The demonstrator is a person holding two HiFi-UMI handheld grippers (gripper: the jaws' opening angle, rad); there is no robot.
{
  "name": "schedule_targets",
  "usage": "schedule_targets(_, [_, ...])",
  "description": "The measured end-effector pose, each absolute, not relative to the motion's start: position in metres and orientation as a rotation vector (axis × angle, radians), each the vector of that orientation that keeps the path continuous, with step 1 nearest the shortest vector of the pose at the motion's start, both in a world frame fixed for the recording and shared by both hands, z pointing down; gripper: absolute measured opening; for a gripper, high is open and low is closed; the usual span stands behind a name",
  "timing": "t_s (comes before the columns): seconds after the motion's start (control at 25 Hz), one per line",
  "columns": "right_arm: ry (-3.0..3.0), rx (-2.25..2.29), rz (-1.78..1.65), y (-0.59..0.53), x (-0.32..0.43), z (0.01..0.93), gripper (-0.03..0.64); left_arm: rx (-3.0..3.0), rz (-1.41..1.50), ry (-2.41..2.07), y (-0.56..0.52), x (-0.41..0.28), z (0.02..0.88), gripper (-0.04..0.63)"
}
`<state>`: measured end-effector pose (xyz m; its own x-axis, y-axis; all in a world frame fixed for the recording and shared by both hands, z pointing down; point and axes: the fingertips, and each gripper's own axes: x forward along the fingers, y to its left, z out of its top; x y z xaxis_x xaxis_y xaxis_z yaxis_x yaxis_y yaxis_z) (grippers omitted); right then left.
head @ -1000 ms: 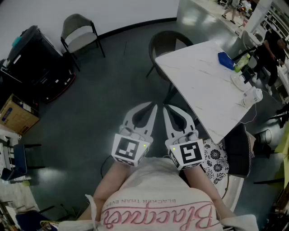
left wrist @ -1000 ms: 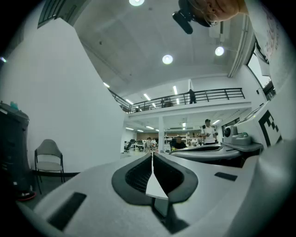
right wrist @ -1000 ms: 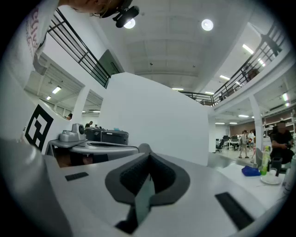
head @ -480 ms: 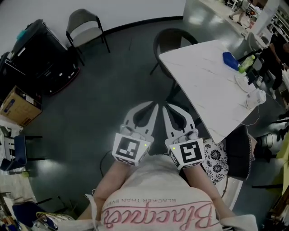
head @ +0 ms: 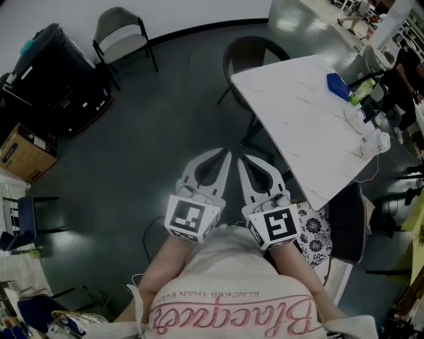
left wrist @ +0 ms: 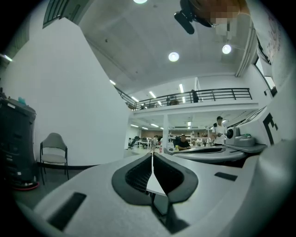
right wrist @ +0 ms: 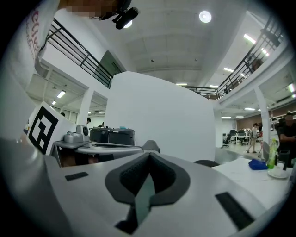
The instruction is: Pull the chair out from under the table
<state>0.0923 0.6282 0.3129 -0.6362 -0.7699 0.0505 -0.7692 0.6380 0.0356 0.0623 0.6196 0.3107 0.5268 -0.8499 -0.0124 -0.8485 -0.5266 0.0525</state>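
Both clenched, empty: left tongs point(head: 228, 155), right tongs point(head: 240, 159).
Ahead of your tongs, slightly right, chair point(head: 248, 51) sits partly under table point(head: 298, 116).

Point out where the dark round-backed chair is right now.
Head view, top centre: the dark chair is tucked at the white table's far corner, right of the grey chair by the wall.
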Motion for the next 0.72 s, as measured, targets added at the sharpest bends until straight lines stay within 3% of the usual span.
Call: schedule_targets(0.72, [-2.712,1.406,0.035,0.506,0.020,0.320,0.003,2.720,-0.020,-1.439,0.487,-0.019,0.312,0.011])
